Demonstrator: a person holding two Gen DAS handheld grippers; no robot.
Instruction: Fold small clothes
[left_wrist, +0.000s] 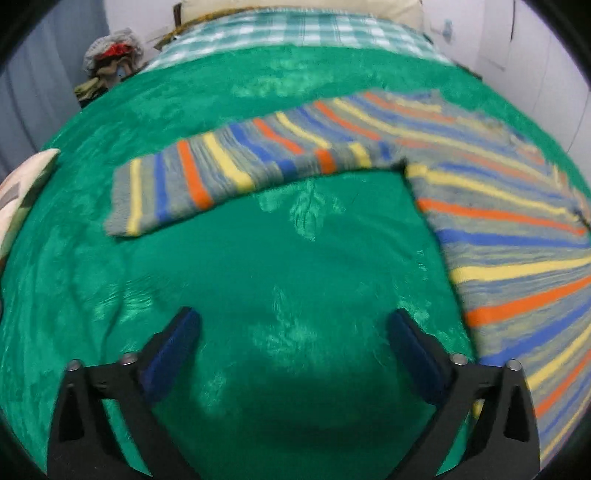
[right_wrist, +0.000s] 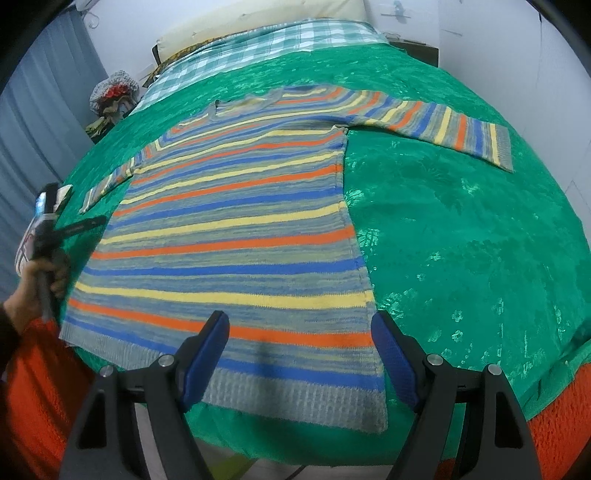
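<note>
A striped sweater (right_wrist: 236, 236) in grey, blue, orange and yellow lies flat on a green bedspread (right_wrist: 461, 229), both sleeves spread out. My right gripper (right_wrist: 300, 325) is open and empty, hovering over the sweater's hem near its lower right corner. My left gripper (left_wrist: 293, 321) is open and empty above bare bedspread (left_wrist: 258, 258), with the left sleeve (left_wrist: 207, 173) ahead of it and the sweater body (left_wrist: 517, 240) to its right. The left gripper also shows in the right wrist view (right_wrist: 86, 223) at the far left, held by a hand.
A checked sheet (right_wrist: 266, 44) and a cream pillow (right_wrist: 258, 14) lie at the head of the bed. A pile of clothes (right_wrist: 110, 96) sits at the back left beside a curtain. An orange blanket (right_wrist: 33, 387) hangs at the bed's near edge. A patterned cushion (left_wrist: 22, 188) lies left.
</note>
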